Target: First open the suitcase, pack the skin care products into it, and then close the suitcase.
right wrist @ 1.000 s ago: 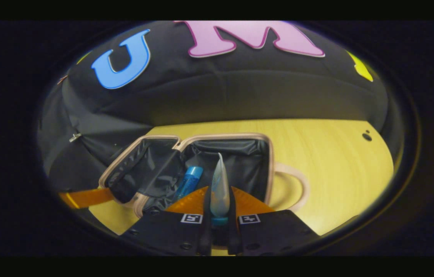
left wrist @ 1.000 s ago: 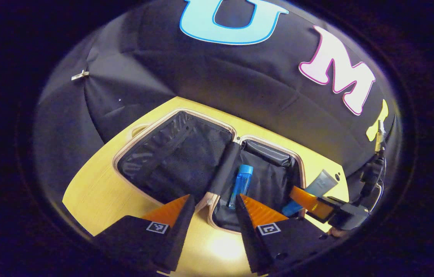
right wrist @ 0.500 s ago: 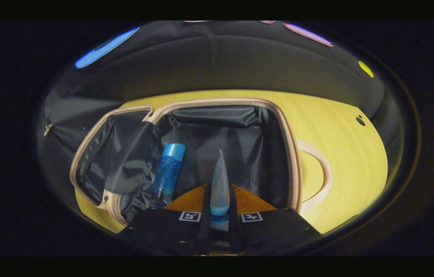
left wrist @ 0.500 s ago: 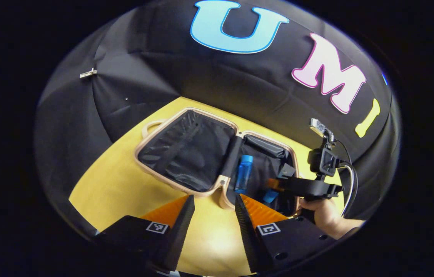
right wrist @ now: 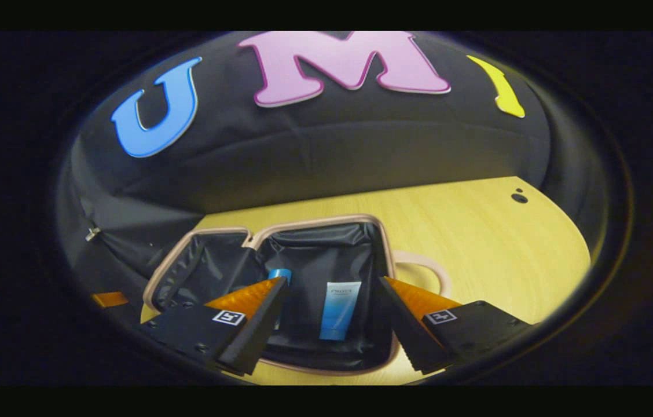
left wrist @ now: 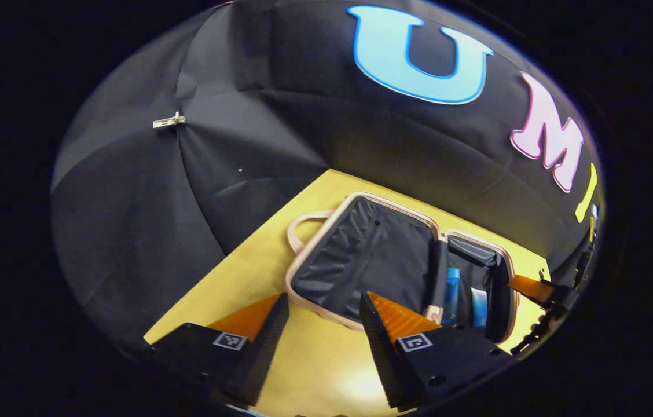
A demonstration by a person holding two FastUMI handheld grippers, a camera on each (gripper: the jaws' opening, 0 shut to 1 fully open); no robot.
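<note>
- The suitcase (right wrist: 387, 272) lies open and flat on the yellow wooden surface (right wrist: 477, 243), both halves lined in dark fabric and edged with a pale pink rim.
- In the right gripper view, the right claw (right wrist: 332, 307) hangs above the near half of the suitcase with its fingers spread wide and nothing between them.
- A white-and-blue tube (right wrist: 339, 310) lies on the lining of that half, seen in the gap between the fingers, its cap end toward 6 o'clock.
- A blue bottle (right wrist: 279, 275) lies just beside the tube at its 9 o'clock, partly hidden behind one finger of the right claw (only the cap end is clear).
- A pale carrying handle (right wrist: 428, 272) curves out from the suitcase rim at 3 o'clock and rests on the surface.
- In the left gripper view, the left claw (left wrist: 321, 324) is also spread apart and holds nothing; it hovers over bare surface (left wrist: 257, 272) at the near edge of the suitcase (left wrist: 361, 260).
- From this side the empty half sits toward 12 o'clock of the left claw, while the blue bottle (left wrist: 452, 295) and the tube (left wrist: 479, 307) lie side by side in the other half, toward 2 o'clock.
- One finger of the right claw (left wrist: 529, 286) pokes in at 3 o'clock, just past the suitcase rim.
</note>
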